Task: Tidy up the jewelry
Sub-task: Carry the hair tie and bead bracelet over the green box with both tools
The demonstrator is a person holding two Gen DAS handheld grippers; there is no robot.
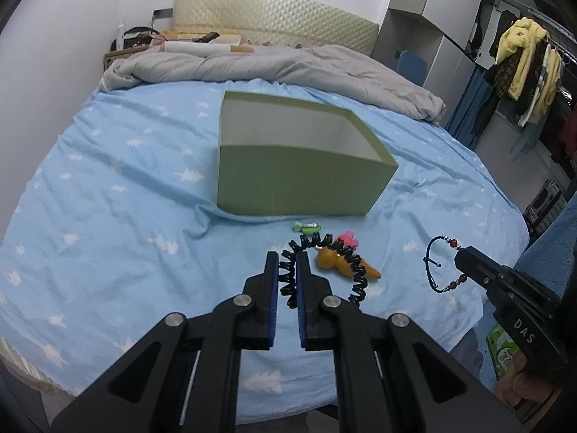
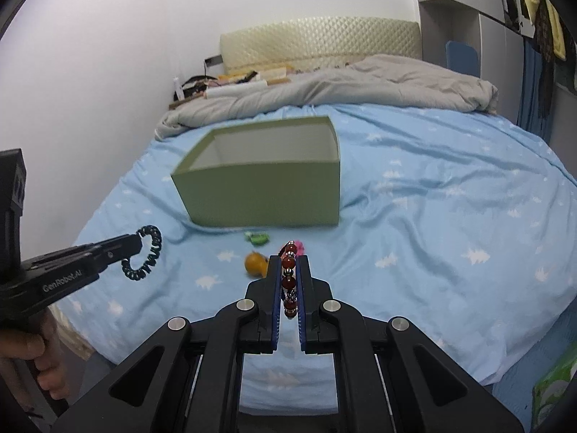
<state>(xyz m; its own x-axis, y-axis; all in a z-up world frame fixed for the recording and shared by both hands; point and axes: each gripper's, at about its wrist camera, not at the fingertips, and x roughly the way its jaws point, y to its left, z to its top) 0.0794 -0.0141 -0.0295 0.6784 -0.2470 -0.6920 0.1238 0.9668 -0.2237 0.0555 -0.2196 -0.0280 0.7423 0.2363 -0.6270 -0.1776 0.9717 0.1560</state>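
Note:
My left gripper (image 1: 287, 258) is shut on a black coiled hair tie (image 1: 326, 245) and holds it above the bed; it also shows in the right wrist view (image 2: 146, 252). My right gripper (image 2: 289, 260) is shut on a beaded bracelet (image 2: 289, 281) with red-brown beads on a dark cord, which also shows in the left wrist view (image 1: 441, 265). An open green box (image 1: 299, 158) stands on the blue sheet ahead of both grippers. An orange gourd-shaped charm (image 1: 330, 258), a pink piece (image 1: 348, 239) and a green piece (image 1: 306, 227) lie on the sheet before the box.
A grey duvet (image 1: 274, 65) is bunched at the head of the bed by a cream headboard (image 1: 274, 18). Clothes hang on a rack (image 1: 523, 61) at the right. A green packet (image 2: 555, 386) lies low at the right.

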